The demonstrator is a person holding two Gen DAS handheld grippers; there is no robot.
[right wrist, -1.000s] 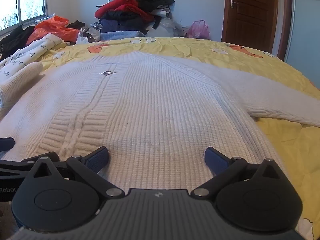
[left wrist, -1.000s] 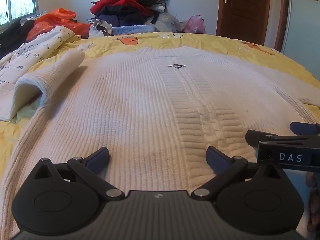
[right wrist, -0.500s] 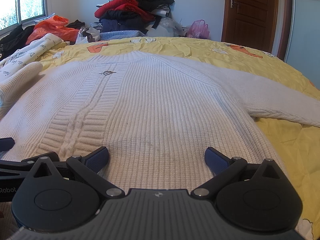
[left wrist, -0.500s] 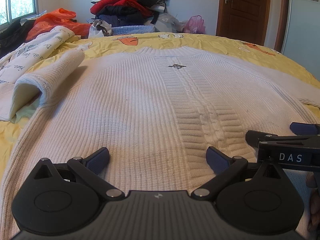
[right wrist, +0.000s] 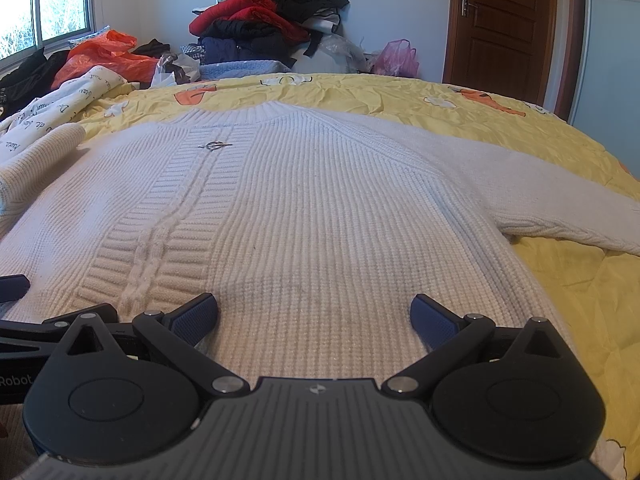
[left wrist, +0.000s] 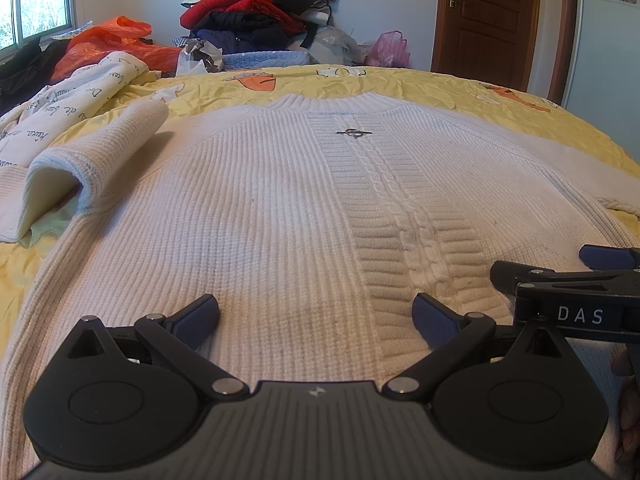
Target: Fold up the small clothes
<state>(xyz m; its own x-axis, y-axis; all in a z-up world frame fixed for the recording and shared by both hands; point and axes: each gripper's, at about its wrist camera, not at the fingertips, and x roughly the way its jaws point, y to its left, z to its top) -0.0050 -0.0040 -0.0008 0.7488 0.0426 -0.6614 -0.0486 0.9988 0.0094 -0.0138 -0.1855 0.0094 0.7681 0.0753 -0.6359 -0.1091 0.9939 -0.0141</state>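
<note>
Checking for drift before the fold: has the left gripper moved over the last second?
No. The left gripper sits at the same spot over the white sweater; the metal ring and door keep their places.

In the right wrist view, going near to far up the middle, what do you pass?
right claw → white sweater → sweater collar → yellow bedspread → clothes pile

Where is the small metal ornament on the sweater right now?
The metal ornament sits on the white sweater, atop its central cable strip below the collar, far ahead of both tools.
</note>
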